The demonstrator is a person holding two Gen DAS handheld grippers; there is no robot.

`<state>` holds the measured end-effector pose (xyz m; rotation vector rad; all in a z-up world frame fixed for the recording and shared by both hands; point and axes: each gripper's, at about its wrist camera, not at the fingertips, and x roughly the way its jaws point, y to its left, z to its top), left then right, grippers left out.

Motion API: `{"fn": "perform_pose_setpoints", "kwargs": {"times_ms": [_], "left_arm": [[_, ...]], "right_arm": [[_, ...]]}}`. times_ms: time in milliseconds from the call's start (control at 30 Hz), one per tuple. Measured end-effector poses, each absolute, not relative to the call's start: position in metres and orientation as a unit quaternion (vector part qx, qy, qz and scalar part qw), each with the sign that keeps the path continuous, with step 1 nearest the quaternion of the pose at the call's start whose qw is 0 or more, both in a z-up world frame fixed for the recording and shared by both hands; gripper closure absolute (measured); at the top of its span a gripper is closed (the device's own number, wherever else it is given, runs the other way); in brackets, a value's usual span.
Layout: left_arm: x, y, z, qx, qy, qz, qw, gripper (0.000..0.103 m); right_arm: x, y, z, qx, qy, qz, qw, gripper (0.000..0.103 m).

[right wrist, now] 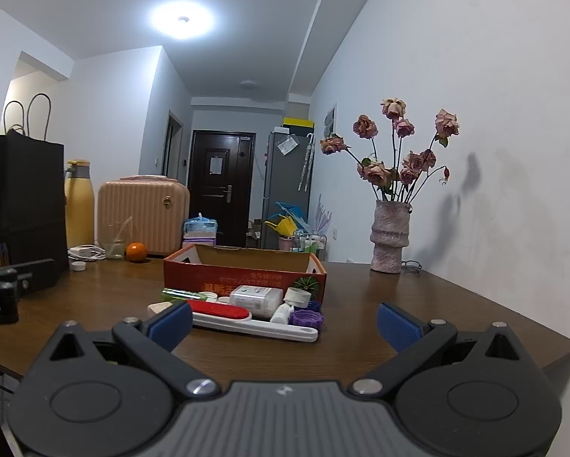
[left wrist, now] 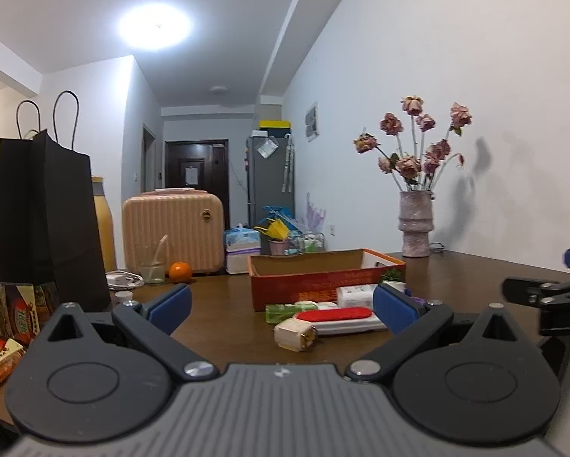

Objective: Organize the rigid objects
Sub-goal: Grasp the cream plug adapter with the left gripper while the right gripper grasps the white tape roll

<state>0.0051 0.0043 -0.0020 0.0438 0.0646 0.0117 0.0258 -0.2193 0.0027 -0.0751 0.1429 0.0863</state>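
Two black hand-held grippers with blue rubber pads fill the foreground, low over a dark brown wooden table point(right wrist: 456, 297). The left gripper point(left wrist: 281, 306) and the right gripper point(right wrist: 285, 321) both stand with jaws spread wide and hold nothing.

Beyond them sits an open red cardboard box point(right wrist: 243, 276), seemingly empty from this low angle, though its floor is hidden. In front of it, touching or nearly so, lies a crowded cluster of small hard items: a long white brush with a red felt face point(right wrist: 246, 320), a white rectangular carton point(right wrist: 256, 299), a cream block-shaped plug adapter point(left wrist: 294, 335), a green translucent tube point(right wrist: 180, 295), a small white dropper bottle point(right wrist: 281, 314) and a purple ribbed screw cap point(right wrist: 305, 320).

No item appears to be boxed yet. The risk is the crowding: wide jaws closing on the brush could shove the bottle or cap aside, and the round cap would likely roll toward the near right table edge. A grey textured vase of dried pink roses point(right wrist: 389, 240) stands well apart, by the wall.
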Motion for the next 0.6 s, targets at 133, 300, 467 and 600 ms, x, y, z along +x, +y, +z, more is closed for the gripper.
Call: {"fn": "perform_pose_setpoints", "kwargs": {"times_ms": [133,300,467,600], "left_arm": [[0.031,0.007,-0.008,0.029,0.049,0.037,0.998,0.000],[0.071,0.014,-0.013,0.031,0.073,0.031,0.996,0.000],[0.113,0.022,-0.013,-0.004,0.115,-0.006,0.993,0.000],[0.159,0.015,-0.020,0.028,0.174,-0.008,0.984,0.000]], "right_arm": [[0.046,-0.221,0.000,-0.038,0.061,0.045,0.996,0.000],[0.095,-0.222,-0.008,-0.031,0.082,0.064,0.994,0.000],[0.153,-0.227,-0.018,-0.023,0.145,0.096,0.985,0.000],[0.193,-0.232,-0.026,-0.030,0.174,0.118,0.977,0.007]]}}
